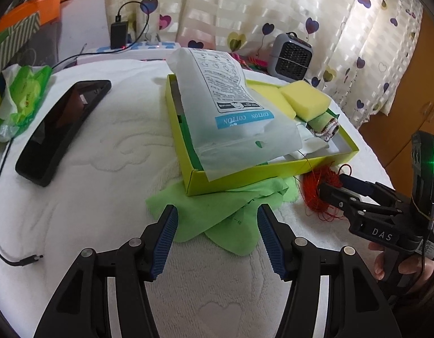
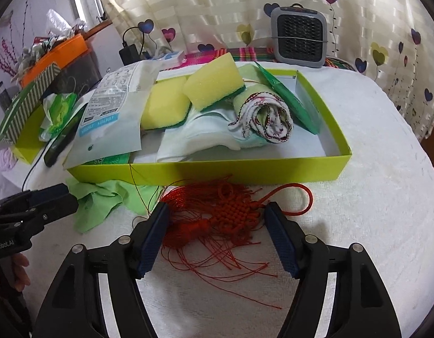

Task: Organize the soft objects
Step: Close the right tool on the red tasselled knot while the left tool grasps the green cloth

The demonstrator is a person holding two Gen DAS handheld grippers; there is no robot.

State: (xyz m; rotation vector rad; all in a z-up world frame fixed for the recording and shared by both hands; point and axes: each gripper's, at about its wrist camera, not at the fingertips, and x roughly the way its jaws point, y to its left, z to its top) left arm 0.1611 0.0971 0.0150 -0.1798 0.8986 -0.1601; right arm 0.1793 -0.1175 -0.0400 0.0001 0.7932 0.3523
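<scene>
The right gripper (image 2: 217, 219) tilts down toward the white cloth-covered surface (image 2: 385, 197), jaws spread wide on either side of a red knotted tassel (image 2: 231, 217) at lower centre of its view, with no pad pressing on it. The left gripper (image 1: 217, 225) also angles downward, jaws wide and empty, over a light green cloth (image 1: 217, 211) that lies partly under the lime-green box (image 2: 245, 170). In that box, across mid-frame, lie two yellow sponges (image 2: 214, 84), a rolled white towel (image 2: 264, 121), folded white cloth (image 2: 200, 138) and a cotton bag (image 2: 112, 112) leaning over its left end.
</scene>
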